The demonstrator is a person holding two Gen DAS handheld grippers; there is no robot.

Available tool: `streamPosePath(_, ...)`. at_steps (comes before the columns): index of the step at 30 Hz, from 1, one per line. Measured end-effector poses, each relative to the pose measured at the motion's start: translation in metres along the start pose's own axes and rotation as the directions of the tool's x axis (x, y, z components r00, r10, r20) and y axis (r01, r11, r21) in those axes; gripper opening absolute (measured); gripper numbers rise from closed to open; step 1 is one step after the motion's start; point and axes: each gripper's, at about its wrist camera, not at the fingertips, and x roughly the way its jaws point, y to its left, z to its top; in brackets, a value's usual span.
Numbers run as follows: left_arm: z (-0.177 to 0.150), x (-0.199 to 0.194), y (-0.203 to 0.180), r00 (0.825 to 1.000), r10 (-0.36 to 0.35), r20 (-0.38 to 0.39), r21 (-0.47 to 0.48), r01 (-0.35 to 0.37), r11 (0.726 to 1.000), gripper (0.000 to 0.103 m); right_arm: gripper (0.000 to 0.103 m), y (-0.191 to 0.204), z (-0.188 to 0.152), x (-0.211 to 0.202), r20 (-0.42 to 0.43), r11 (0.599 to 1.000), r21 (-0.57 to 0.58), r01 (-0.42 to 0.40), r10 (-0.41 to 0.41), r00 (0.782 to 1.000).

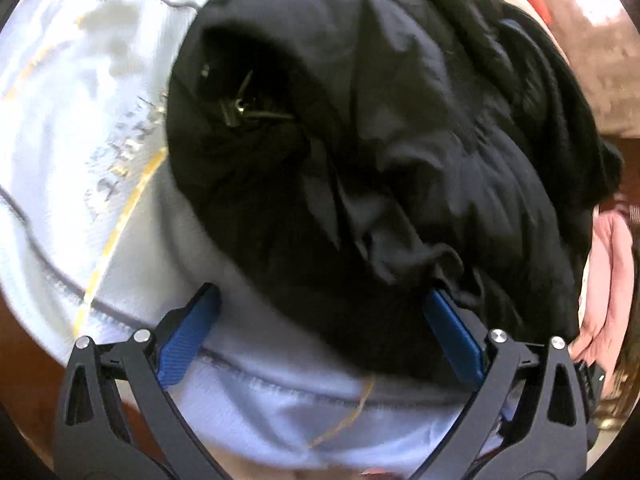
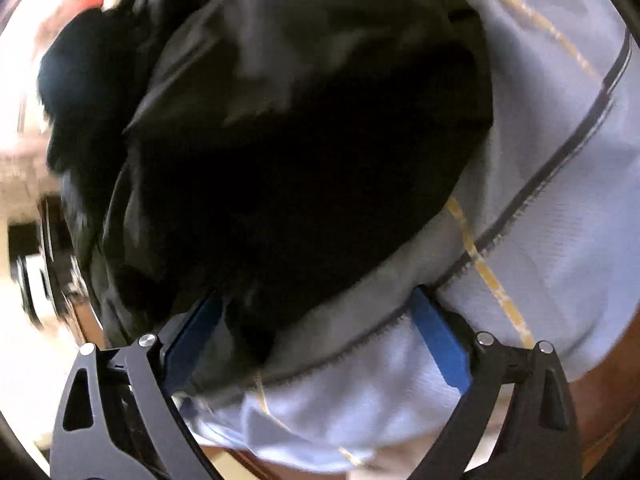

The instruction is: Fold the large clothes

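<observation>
- Left wrist view: left gripper point(image 1: 320, 320) spread wide, with both blue pads point(image 1: 188, 340) far apart and clamping nothing.
- Between and beyond the two fingers, a crumpled black garment point(image 1: 380, 140) filling the middle of the view, lying on a pale blue cloth point(image 1: 80, 140) with thin yellow and dark lines.
- A zipper pull point(image 1: 240, 108) visible in a fold of the black garment, on its left part.
- Right pad touching or just beside the lower edge of the black garment; cannot tell which.
- At the right border, a pink fabric point(image 1: 612, 280), partly hidden and blurred.
- Right wrist view: right gripper point(image 2: 316, 320) also opened wide, holding nothing between its blue pads point(image 2: 440, 340).
- Same black garment point(image 2: 300, 140) here in the centre and left, on the pale blue cloth point(image 2: 560, 180), which spreads to the right and below.
- Left pad at the hem of the black garment, right pad over the pale blue cloth.
- Left border blurred, not readable.
</observation>
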Motion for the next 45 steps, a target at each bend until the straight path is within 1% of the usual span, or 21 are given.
streamPosePath(4,0.020,0.005,-0.012,0.999,0.011,0.039,-0.017,-0.010,1.000,0.101,0.100,0.012,0.007,0.005,0.036,1.000,0.018,0.004,-0.005,0.999)
streamPosePath(7,0.031,-0.006,-0.017,0.993,-0.108,0.049,-0.074,0.111,0.991,0.101,0.100,0.019,0.009,-0.004,0.024,0.997,0.031,-0.069,0.069,0.997)
streamPosePath(10,0.039,-0.009,-0.018,0.985,-0.166,0.050,-0.119,0.171,0.978,0.101,0.100,0.018,0.014,-0.009,0.026,0.991,0.069,-0.111,0.109,0.994)
streamPosePath(12,0.047,-0.005,-0.009,0.972,-0.228,0.046,-0.214,0.233,0.949,0.101,0.100,0.019,0.021,-0.011,0.023,0.990,0.070,-0.121,0.119,0.993)
streamPosePath(13,0.051,-0.003,-0.002,0.961,-0.272,0.056,-0.277,0.277,0.920,0.101,0.100,0.016,0.023,-0.012,0.027,0.991,0.058,-0.124,0.123,0.992)
streamPosePath(15,0.057,0.004,0.005,0.949,-0.310,0.066,-0.336,0.314,0.888,0.101,0.100,0.020,0.023,-0.011,0.033,0.990,0.034,-0.134,0.133,0.991)
streamPosePath(17,0.061,0.012,0.011,0.945,-0.321,0.065,-0.369,0.322,0.872,0.101,0.100,0.014,0.021,-0.015,0.040,0.981,0.062,-0.181,0.179,0.983)
streamPosePath(19,0.064,0.019,0.007,0.946,-0.320,0.059,-0.373,0.318,0.872,0.101,0.100,0.018,0.018,-0.018,0.037,0.970,0.076,-0.231,0.228,0.973)
streamPosePath(22,0.056,0.026,-0.007,0.955,-0.294,0.047,-0.336,0.293,0.895,0.101,0.100,0.017,0.016,-0.032,0.039,0.961,0.050,-0.272,0.271,0.962)
streamPosePath(24,0.057,0.030,-0.011,0.962,-0.269,0.037,-0.307,0.268,0.913,0.101,0.100,0.013,0.018,-0.033,0.037,0.954,0.076,-0.289,0.287,0.957)
streamPosePath(26,0.059,0.031,-0.016,0.968,-0.250,0.026,-0.282,0.247,0.927,0.101,0.100,0.001,0.020,-0.029,0.028,0.958,0.113,-0.263,0.262,0.965)
streamPosePath(28,0.058,0.038,-0.018,0.969,-0.247,0.023,-0.278,0.244,0.929,0.101,0.100,-0.013,0.027,-0.025,0.036,0.947,0.173,-0.271,0.269,0.962)
streamPosePath(31,0.057,0.038,-0.018,0.960,-0.279,0.023,-0.306,0.272,0.912,0.101,0.100,-0.010,0.036,-0.028,0.074,0.923,0.207,-0.323,0.315,0.946)
streamPosePath(32,0.060,0.039,-0.015,0.948,-0.318,0.028,-0.334,0.308,0.891,0.101,0.100,-0.005,0.040,-0.028,0.076,0.929,0.190,-0.318,0.309,0.948)
streamPosePath(35,0.064,0.045,-0.007,0.932,-0.361,0.027,-0.398,0.341,0.851,0.101,0.100,0.019,0.054,-0.013,0.052,0.965,0.087,-0.249,0.245,0.968)
streamPosePath(36,0.066,0.048,-0.007,0.933,-0.359,0.025,-0.410,0.337,0.847,0.101,0.099,0.022,0.057,-0.006,0.047,0.973,0.082,-0.215,0.212,0.976)
streamPosePath(38,0.069,0.050,-0.013,0.938,-0.345,0.024,-0.408,0.324,0.853,0.101,0.082,0.024,0.057,0.004,0.056,0.978,0.119,-0.171,0.165,0.985)
streamPosePath(40,0.068,0.050,-0.016,0.941,-0.335,0.039,-0.403,0.322,0.857,0.101,0.067,0.012,0.053,0.008,0.077,0.957,0.210,-0.201,0.188,0.979)
streamPosePath(42,0.066,0.049,-0.020,0.949,-0.311,0.053,-0.384,0.307,0.871,0.092,0.056,0.006,0.049,0.005,0.094,0.955,0.212,-0.205,0.189,0.978)
streamPosePath(44,0.063,0.047,-0.020,0.954,-0.295,0.056,-0.365,0.295,0.883,0.055,0.048,0.008,0.050,0.001,0.102,0.969,0.144,-0.200,0.186,0.977)
streamPosePath(45,0.061,0.047,-0.016,0.942,-0.329,0.061,-0.373,0.327,0.868,0.047,0.044,0.009,0.051,-0.001,0.104,0.972,0.124,-0.202,0.189,0.976)
